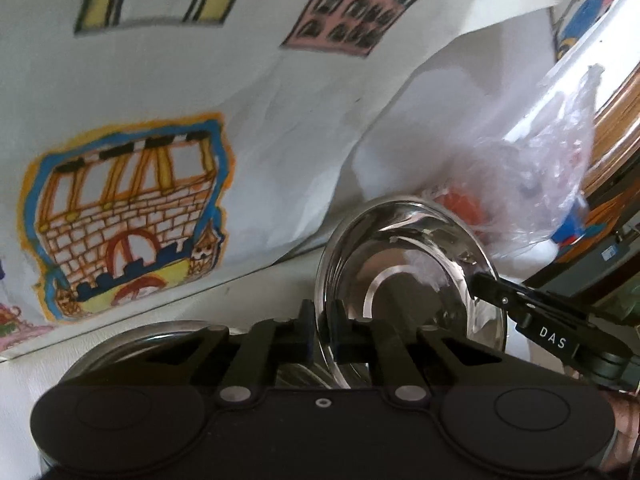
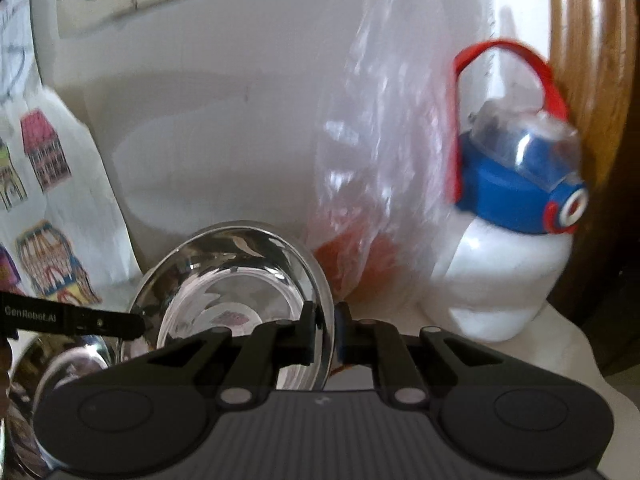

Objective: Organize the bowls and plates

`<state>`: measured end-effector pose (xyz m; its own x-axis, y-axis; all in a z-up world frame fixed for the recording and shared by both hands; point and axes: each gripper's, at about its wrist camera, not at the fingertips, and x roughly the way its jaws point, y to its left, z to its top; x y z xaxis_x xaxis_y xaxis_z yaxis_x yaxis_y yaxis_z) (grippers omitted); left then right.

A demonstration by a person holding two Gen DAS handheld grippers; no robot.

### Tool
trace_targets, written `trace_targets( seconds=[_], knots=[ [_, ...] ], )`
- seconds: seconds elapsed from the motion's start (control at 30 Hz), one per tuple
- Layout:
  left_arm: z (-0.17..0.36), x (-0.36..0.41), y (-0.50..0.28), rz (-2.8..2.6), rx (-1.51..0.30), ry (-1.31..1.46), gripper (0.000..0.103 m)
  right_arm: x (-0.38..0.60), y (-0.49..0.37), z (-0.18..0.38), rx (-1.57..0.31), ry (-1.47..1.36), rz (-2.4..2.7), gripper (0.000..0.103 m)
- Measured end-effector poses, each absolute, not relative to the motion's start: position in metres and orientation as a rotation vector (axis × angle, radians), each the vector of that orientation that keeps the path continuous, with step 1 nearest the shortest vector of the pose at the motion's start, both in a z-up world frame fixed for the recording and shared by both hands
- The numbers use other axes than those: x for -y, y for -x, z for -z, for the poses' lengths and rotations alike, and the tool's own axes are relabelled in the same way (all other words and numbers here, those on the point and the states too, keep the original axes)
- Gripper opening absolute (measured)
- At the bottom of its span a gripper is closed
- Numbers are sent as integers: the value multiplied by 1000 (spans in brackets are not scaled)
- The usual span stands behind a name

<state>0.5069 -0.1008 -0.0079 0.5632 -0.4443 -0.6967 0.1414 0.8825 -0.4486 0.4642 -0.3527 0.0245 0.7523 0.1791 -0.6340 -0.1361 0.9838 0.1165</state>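
The left hand-held gripper [image 1: 323,330] pinches the near rim of a shiny steel bowl [image 1: 408,280], which is tilted up off the white tabletop [image 1: 248,296]. The right hand-held gripper [image 2: 334,330] clamps the opposite rim of the same bowl [image 2: 240,280]. Another steel dish [image 1: 132,344] lies low at the left, partly hidden. Behind the bowl stand a clear plastic bag [image 2: 384,152] and a white bottle with a blue lid [image 2: 516,248]; drawings of buildings [image 1: 128,216] hang on the wall.

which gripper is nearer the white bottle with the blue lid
Right. The right gripper grips the steel bowl rim on the side facing the white bottle; the left gripper grips the opposite rim.
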Motion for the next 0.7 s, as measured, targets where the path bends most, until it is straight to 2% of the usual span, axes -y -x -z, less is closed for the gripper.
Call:
trace_targets(
  seconds=[0.4,0.7],
  knots=[
    [-51,78,-466,364,-815,417,8,347,-428,-70,-663,-128,-202,10],
    [-75,24,-418,309,-808,439,8,287,-396,-85,-687,-104,-275,9]
  ],
)
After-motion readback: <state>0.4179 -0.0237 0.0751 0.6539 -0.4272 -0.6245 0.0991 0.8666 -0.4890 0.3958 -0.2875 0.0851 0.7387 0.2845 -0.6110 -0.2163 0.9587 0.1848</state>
